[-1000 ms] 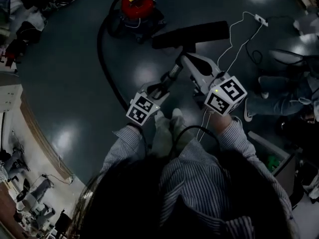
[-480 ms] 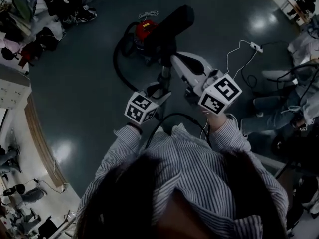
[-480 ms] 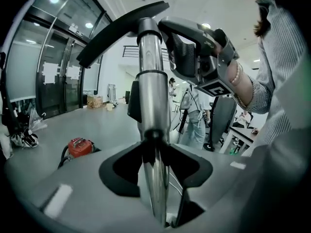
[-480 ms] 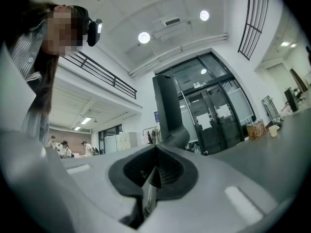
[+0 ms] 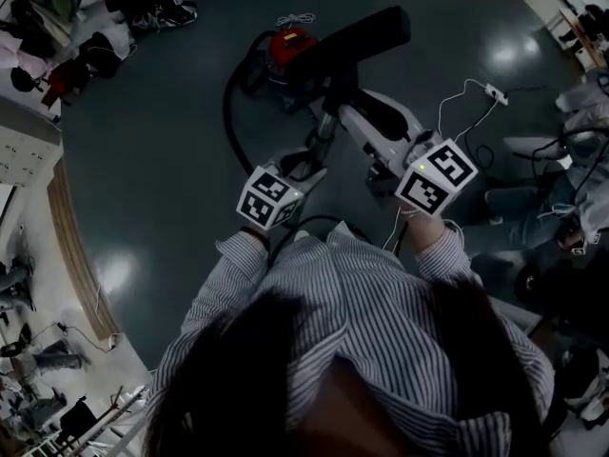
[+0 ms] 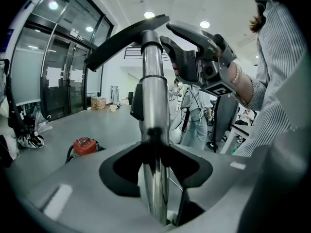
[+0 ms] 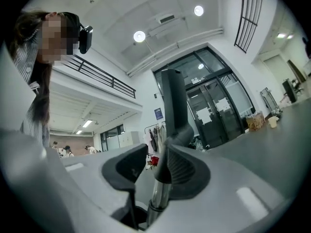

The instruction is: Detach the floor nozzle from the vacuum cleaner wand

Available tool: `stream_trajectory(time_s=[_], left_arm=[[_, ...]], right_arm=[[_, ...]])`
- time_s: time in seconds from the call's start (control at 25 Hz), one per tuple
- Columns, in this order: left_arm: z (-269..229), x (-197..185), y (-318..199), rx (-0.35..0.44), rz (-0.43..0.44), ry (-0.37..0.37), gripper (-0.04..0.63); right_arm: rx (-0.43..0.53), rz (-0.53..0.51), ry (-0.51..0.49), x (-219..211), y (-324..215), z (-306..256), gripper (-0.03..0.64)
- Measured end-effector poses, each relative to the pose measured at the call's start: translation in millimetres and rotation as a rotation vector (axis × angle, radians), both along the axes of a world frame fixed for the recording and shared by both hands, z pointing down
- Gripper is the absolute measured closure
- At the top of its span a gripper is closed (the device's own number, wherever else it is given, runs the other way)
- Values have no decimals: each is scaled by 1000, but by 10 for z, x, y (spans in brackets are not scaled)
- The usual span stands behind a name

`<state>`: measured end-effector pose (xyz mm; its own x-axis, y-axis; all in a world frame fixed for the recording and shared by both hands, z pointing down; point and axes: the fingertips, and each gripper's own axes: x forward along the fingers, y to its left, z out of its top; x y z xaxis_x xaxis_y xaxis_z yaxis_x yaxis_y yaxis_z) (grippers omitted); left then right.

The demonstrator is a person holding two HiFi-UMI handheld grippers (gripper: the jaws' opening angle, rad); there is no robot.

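In the head view the chrome wand (image 5: pixel 319 141) runs from my left gripper (image 5: pixel 309 160) up to the black floor nozzle (image 5: pixel 347 44), which is held off the floor. The left gripper view shows my left gripper (image 6: pixel 154 166) shut on the wand (image 6: pixel 151 125), with the nozzle (image 6: pixel 124 39) across its top. My right gripper (image 5: pixel 344 110) is at the nozzle's neck. In the right gripper view its jaws (image 7: pixel 151 165) are opening: the black neck (image 7: pixel 174 101) and the wand (image 7: pixel 158 198) stand between them, against the right pad (image 7: pixel 184 171) and apart from the left pad (image 7: pixel 127 165).
A red vacuum canister (image 5: pixel 288 46) sits on the dark floor with its black hose (image 5: pixel 228 103) curving left. A white power strip (image 5: pixel 492 88) and cable lie to the right. Seated people (image 5: pixel 561 188) are at the right edge, clutter (image 5: pixel 57 27) at the top left.
Both grippers have risen with the wand, and the nozzle has come up off the floor and swung towards the canister. The person has straightened up.
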<state>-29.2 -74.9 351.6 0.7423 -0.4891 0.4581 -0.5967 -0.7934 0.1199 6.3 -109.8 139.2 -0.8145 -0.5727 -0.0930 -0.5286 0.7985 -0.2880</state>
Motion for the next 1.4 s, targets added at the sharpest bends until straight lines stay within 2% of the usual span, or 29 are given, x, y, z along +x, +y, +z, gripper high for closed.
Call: stream_trajectory(time_s=[0.28, 0.4, 0.52, 0.84, 1.16, 1.4], left_arm=[[51, -75, 117, -9, 16, -11, 417], [63, 19, 166, -6, 32, -6, 417], [105, 92, 220, -9, 50, -14, 417], [106, 25, 307, 6, 75, -30, 417], [94, 69, 320, 38, 83, -79, 413], [128, 55, 376, 14, 88, -35, 415]], right_arm=[[-30, 71, 40, 16, -2, 52, 485], [-89, 12, 48, -62, 17, 165, 411], [-117, -40, 56, -191, 54, 248, 382], [-176, -68, 6, -303, -5, 252, 411], [-195, -107, 22, -343, 1, 305, 417], [-191, -202, 62, -437, 122, 296, 434]])
